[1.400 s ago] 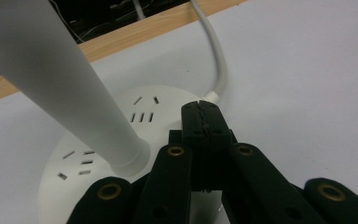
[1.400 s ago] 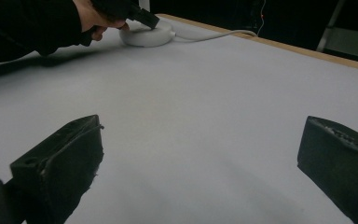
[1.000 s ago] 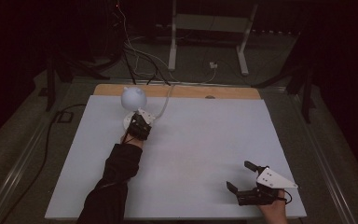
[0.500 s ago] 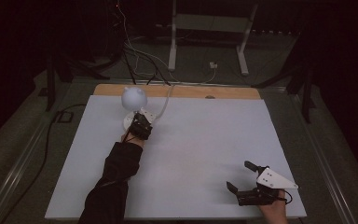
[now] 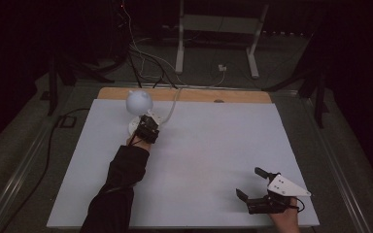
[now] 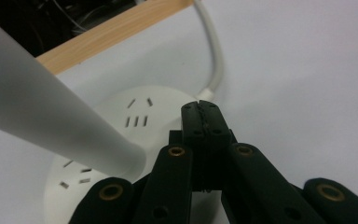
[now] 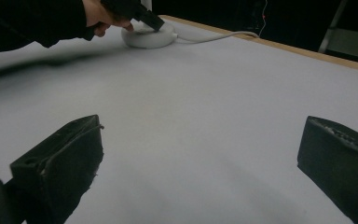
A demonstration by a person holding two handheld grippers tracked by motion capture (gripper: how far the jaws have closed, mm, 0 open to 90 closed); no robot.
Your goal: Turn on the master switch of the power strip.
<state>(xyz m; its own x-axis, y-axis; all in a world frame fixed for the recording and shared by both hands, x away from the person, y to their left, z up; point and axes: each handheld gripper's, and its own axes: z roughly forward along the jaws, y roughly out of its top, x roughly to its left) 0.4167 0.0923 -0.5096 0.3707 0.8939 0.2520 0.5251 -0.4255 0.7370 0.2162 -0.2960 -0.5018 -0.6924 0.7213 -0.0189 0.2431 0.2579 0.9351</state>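
Observation:
A white desk lamp stands at the far left of the table, with a round head [image 5: 139, 101] over a flat round base [image 5: 133, 127]. My left gripper [image 5: 148, 127] is shut with nothing between its jaws. In the left gripper view its tip [image 6: 204, 109] rests on the base [image 6: 121, 116], just right of the lamp's slanting stem [image 6: 42, 116]. My right gripper [image 5: 248, 182] sits near the table's front right corner. Its jaws stand wide open over bare table [image 7: 205, 140]. The right gripper view has the lamp base [image 7: 147, 37] and the other hand far off.
The lamp's white cable [image 6: 216, 60] runs from the base toward the far edge. A wooden strip [image 5: 199, 95] borders the back of the white table top [image 5: 213, 141]. Cables and a metal stand [image 5: 179, 48] lie on the dark floor behind.

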